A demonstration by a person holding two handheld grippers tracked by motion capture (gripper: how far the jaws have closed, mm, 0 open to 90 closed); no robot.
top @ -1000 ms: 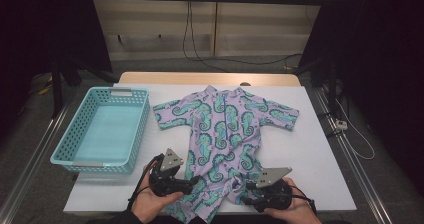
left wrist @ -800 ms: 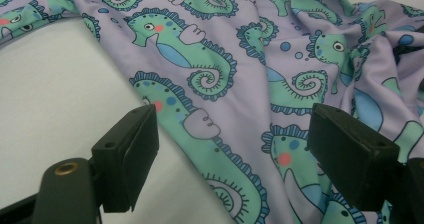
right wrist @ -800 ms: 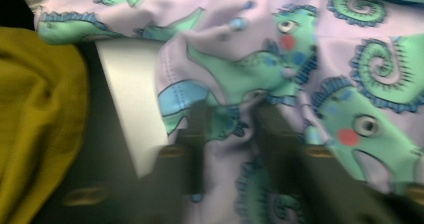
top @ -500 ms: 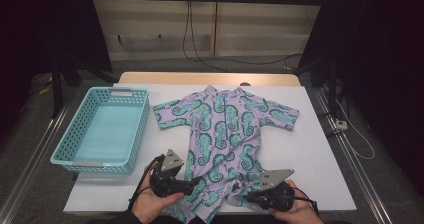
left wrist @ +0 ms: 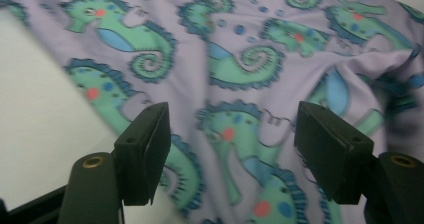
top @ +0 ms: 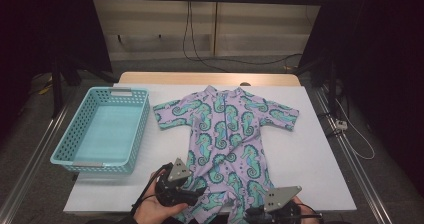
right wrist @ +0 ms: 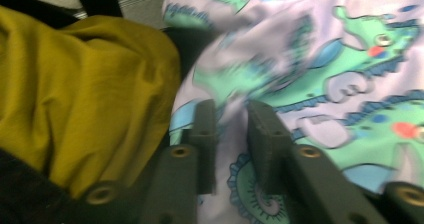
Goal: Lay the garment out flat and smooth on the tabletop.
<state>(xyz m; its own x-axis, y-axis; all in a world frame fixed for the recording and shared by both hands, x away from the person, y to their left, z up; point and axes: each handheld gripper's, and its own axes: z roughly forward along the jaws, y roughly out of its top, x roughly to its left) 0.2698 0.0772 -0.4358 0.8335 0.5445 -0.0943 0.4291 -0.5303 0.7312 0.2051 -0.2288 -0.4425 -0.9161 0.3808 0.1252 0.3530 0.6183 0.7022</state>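
Basket point(top: 102, 134) in high view; mustard cloth point(right wrist: 75, 84) beside right tool point(right wrist: 231, 129).

Both hands are coming in from the near edge in the high view. The left hand point(top: 152, 206) is gripping the left tongs point(top: 192, 196) from below, pointing them toward the right. In the left gripper view their jaws are standing wide apart, having just been closing. The right tongs point(top: 250, 215) are sitting low at the edge, their jaws nearly together, having just been opening slightly.
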